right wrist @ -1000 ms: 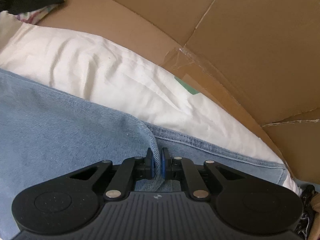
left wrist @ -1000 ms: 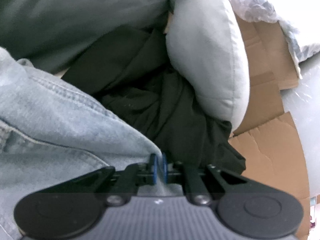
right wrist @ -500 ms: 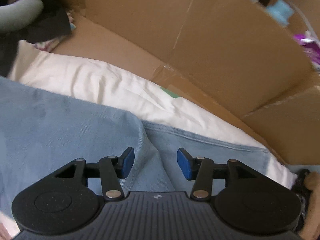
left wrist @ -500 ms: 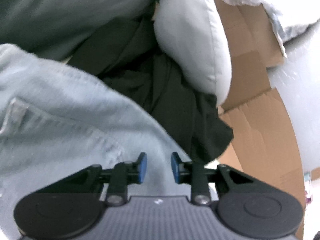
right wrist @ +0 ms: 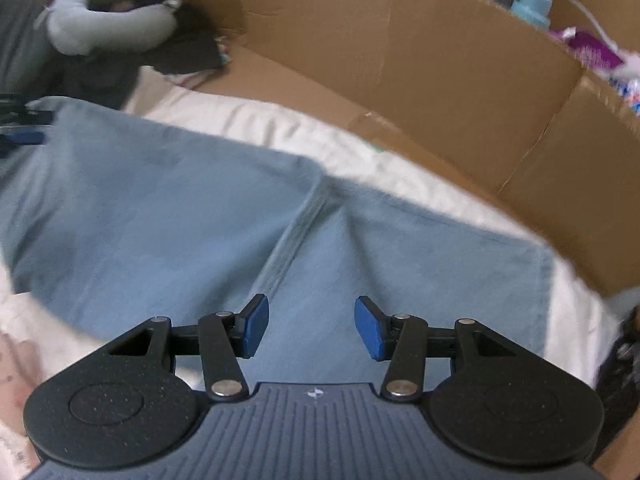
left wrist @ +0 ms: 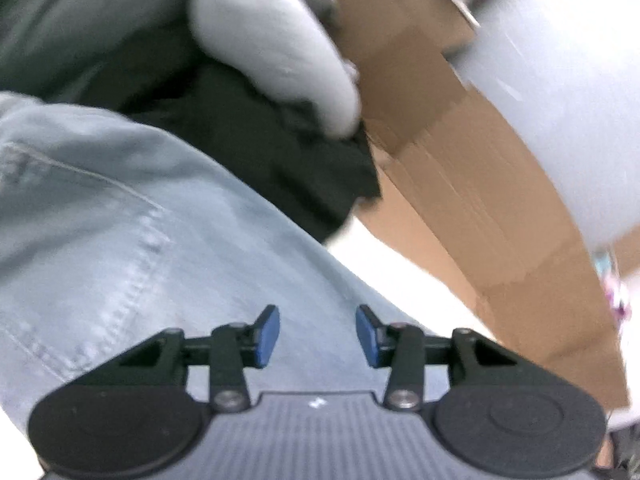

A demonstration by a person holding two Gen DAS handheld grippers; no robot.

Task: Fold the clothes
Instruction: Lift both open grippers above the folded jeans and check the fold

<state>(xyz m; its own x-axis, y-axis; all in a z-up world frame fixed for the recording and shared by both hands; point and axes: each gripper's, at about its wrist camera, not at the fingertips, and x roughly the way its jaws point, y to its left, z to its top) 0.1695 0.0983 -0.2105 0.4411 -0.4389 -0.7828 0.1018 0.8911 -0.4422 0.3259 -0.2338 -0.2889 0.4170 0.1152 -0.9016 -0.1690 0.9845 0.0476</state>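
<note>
Cardboard wall (right wrist: 420,80) hems white sheet (right wrist: 280,120); jeans (right wrist: 160,208) flat, edges free.

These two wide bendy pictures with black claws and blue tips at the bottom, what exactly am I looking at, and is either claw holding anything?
Each picture comes from a small fisheye camera on a hand-held, two-finger gripper; a person carries one in each hand, so there is no robot. One view looks along the left gripper, the other along the right gripper. Both look down on light blue jeans lying on a white sheet, with brown cardboard walls behind. Further back lie a grey cushion and a dark garment. Neither gripper holds anything: the blue pads stand apart above the denim, and the left gripper's jaws are opening wider. The left view is motion-blurred, so fine detail there is unclear.
</note>
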